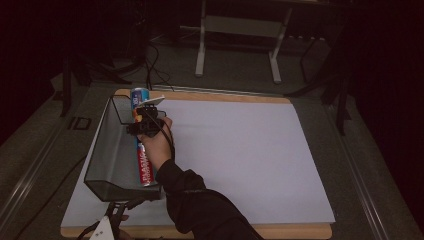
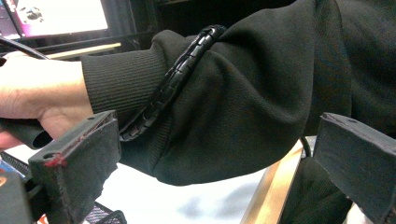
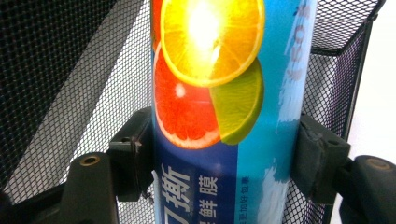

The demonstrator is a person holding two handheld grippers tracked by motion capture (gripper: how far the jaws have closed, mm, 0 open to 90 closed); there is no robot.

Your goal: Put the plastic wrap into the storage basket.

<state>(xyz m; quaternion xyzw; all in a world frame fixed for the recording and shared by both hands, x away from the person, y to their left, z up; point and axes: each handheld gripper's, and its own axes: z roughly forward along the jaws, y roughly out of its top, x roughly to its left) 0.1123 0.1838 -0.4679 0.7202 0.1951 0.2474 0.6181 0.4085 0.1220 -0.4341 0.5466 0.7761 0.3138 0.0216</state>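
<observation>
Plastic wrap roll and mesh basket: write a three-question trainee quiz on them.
1. True or false: the right gripper is shut on the plastic wrap roll.
2. The roll lies in the: A) black mesh basket B) cardboard box C) drawer.
3. What crosses in front of the left gripper in its own view?

Key: 1 true. 2 A. 3 The person's dark sleeve, with a black cable lying over it.

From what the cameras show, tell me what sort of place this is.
Probably a lab or workshop set up for recording: a wooden board under a pale sheet on a dark carpeted floor, a metal stand frame behind it with cables trailing, and a lit monitor.
</observation>
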